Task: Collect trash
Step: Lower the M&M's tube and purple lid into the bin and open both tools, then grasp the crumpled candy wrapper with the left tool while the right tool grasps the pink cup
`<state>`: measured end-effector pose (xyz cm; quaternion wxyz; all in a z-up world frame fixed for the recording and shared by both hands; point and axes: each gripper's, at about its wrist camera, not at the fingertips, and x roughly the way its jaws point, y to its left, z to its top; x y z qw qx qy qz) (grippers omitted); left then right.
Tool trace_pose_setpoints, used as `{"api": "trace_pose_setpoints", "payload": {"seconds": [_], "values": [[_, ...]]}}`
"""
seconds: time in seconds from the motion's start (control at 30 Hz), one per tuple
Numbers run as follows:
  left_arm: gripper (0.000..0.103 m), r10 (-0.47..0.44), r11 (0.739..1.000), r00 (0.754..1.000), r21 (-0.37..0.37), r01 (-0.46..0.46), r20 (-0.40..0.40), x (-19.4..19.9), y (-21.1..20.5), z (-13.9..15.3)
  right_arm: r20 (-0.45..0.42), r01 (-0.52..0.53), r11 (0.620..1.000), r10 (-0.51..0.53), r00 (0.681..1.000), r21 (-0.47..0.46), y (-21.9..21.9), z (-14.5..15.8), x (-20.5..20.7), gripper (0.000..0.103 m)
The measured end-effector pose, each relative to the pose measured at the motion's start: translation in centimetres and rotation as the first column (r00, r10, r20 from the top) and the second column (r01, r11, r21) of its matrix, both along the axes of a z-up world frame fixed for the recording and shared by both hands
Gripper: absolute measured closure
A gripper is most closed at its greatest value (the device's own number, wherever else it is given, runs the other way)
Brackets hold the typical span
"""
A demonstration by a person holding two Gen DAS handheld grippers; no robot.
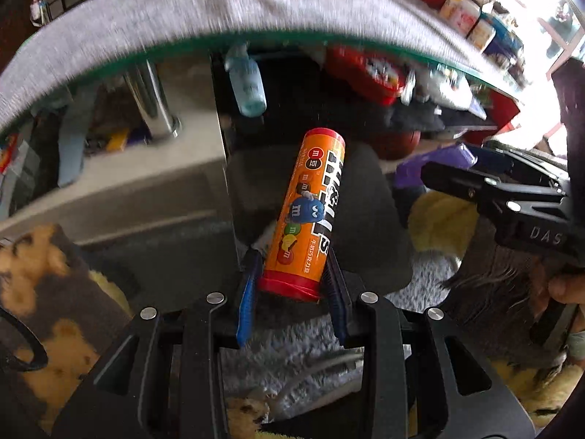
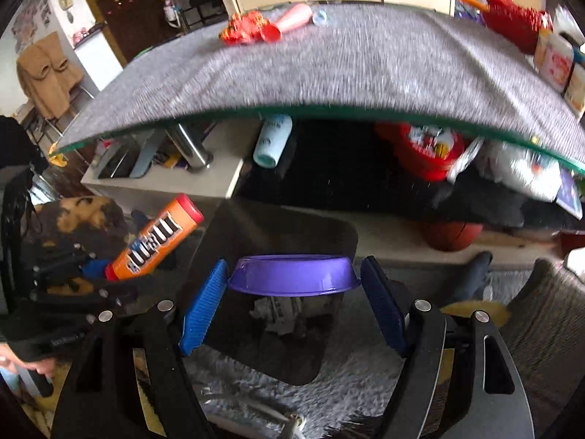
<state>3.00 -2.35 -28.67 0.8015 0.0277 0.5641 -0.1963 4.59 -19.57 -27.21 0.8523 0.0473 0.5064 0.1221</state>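
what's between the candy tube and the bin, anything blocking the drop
Nothing visible. The left gripper holds the candy tube over the open black bin, with only trash inside. The purple bowl in the right gripper hangs beside it, apart from the tube.

My left wrist camera sits just behind the left claw (image 1: 292, 278), looking steeply down past it at the dark bin (image 1: 365, 219) close below. My right wrist camera looks likewise along the right claw (image 2: 292, 292). Both views share that bin (image 2: 278, 234), the grey-topped counter (image 1: 146, 18) edge (image 2: 329, 73) beyond, and each other's claw at the side.
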Motion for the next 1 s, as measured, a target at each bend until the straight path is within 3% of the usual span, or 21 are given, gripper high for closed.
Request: {"api": "trace_pose_setpoints", "payload": {"seconds": [0.2, 0.43, 0.5, 0.57, 0.87, 1.0], "values": [[0.071, -0.003, 1.000, 0.998, 0.004, 0.003, -0.070, -0.1, -0.5, -2.3, -0.049, 0.011, 1.000, -0.010, 0.999, 0.022, 0.4, -2.1, 0.1, 0.027], [0.071, -0.005, 1.000, 0.996, -0.007, 0.004, -0.084, 0.1, -1.2, -2.7, -0.072, 0.023, 0.998, -0.018, 0.997, 0.061, 0.2, -2.8, 0.6, 0.025], [0.060, 0.001, 1.000, 0.997, -0.003, -0.001, -0.082, 0.3, -1.1, -2.7, -0.080, 0.030, 0.997, -0.024, 0.996, 0.069, 0.1, -2.9, 0.8, 0.025], [0.047, 0.008, 1.000, 0.997, 0.000, -0.008, -0.077, 0.4, -1.0, -2.6, -0.086, 0.035, 0.997, -0.029, 0.996, 0.075, 0.1, -3.1, 0.9, 0.018], [0.038, 0.023, 1.000, 0.997, 0.020, -0.022, -0.069, 0.7, -0.6, -2.3, -0.094, 0.072, 0.993, -0.063, 0.994, 0.090, -0.8, -2.7, 1.2, 0.015], [0.033, 0.030, 0.999, 0.999, 0.028, -0.030, -0.023, 1.2, 0.0, -0.6, -0.066, 0.087, 0.991, -0.081, 0.995, 0.104, -1.8, -0.7, 1.6, 0.015]]}}
